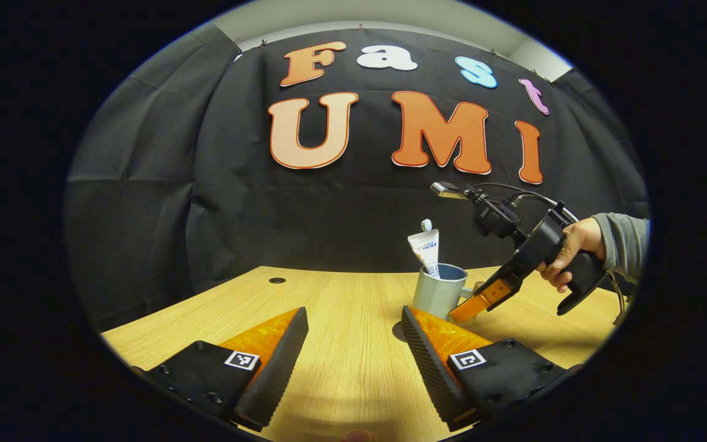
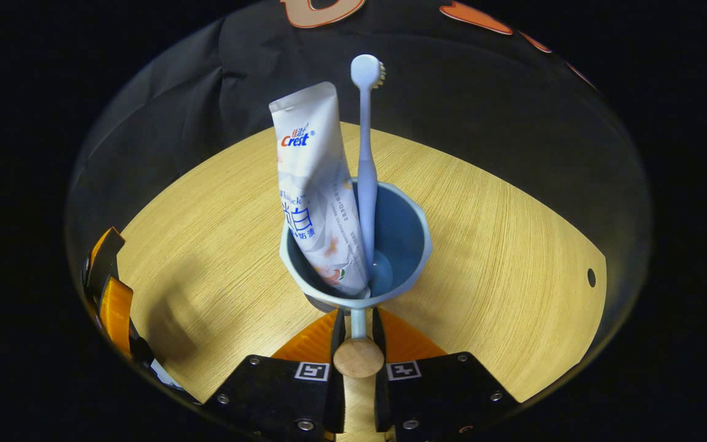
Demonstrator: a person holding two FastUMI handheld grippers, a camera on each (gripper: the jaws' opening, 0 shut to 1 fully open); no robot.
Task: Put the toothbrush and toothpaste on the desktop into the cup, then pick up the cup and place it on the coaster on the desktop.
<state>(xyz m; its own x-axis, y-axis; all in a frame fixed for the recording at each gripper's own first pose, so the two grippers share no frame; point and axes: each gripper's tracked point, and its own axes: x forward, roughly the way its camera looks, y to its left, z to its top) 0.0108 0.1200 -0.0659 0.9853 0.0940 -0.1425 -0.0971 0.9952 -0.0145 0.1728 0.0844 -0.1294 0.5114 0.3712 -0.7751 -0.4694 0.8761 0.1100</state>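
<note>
A pale blue cup [image 2: 412, 236] holds a white toothpaste tube [image 2: 313, 196] and a light blue toothbrush [image 2: 366, 166], both standing upright and leaning on the rim. My right gripper [image 2: 358, 318] is shut on the cup's handle [image 2: 358, 324], which ends in a wooden knob. In the left gripper view the cup [image 1: 436, 294] sits at mid right on the wooden desktop [image 1: 341, 294], with the right gripper [image 1: 469, 307] reaching its handle from the right, held by a hand. My left gripper [image 1: 353, 341] stands open low over the desk, with nothing between its fingers.
A dark round patch [image 1: 396, 332] lies on the desk in front of the cup, half hidden by my left gripper's finger. Small cable holes [image 1: 277, 280] [image 2: 591, 277] mark the desktop. The left gripper [image 2: 108, 294] shows at the left edge of the right gripper view.
</note>
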